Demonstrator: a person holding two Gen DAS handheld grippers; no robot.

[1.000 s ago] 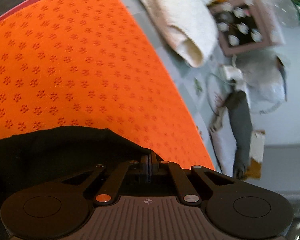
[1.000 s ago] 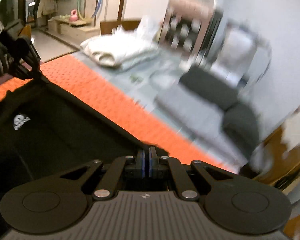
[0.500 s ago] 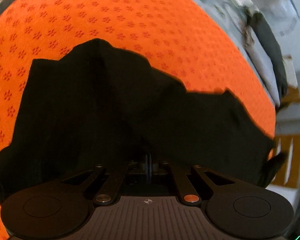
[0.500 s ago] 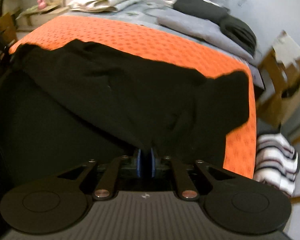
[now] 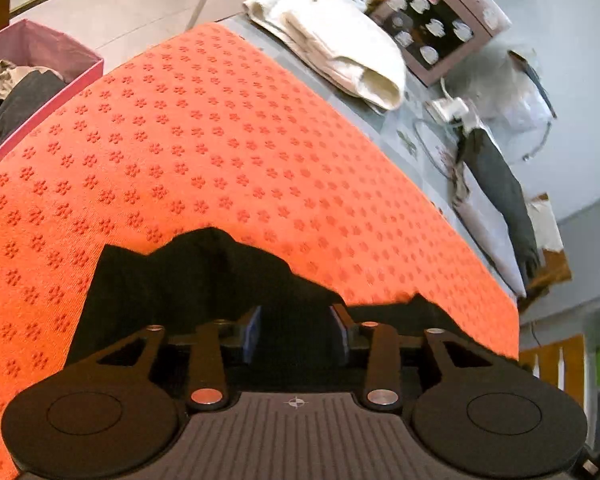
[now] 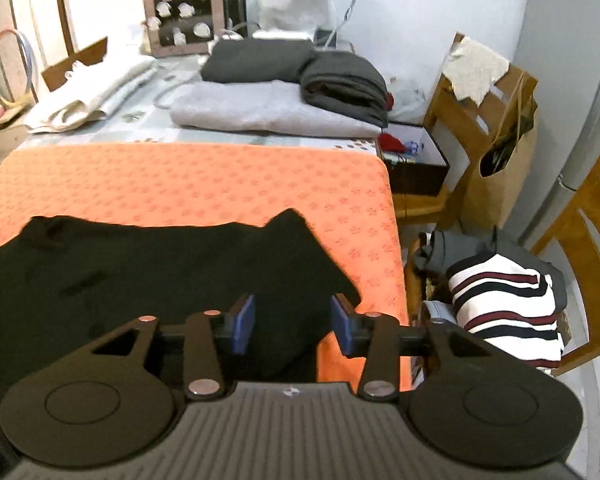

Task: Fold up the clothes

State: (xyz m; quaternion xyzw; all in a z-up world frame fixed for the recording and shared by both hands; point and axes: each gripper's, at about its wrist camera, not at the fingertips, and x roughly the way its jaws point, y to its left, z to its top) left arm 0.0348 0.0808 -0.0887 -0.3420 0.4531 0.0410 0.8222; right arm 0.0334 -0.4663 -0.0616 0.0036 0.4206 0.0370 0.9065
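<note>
Left gripper (image 5: 296, 334) and right gripper (image 6: 293, 324) are held with jaws parted, empty. Black garment (image 6: 148, 264) is spread below and ahead of both jaws on orange-covered bench (image 6: 204, 176).

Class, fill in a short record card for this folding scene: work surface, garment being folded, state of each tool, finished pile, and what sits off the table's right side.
Work surface: orange mat with a small flower pattern, laid over the table
Garment: black garment lying spread on the mat, edges uneven
Left tool: open, over the garment, gripping nothing
Right tool: open, over the garment's right part
Finished pile: folded grey cloth with dark folded garments on top, beyond the mat
Right of table: striped shirt on a wooden chair
</note>
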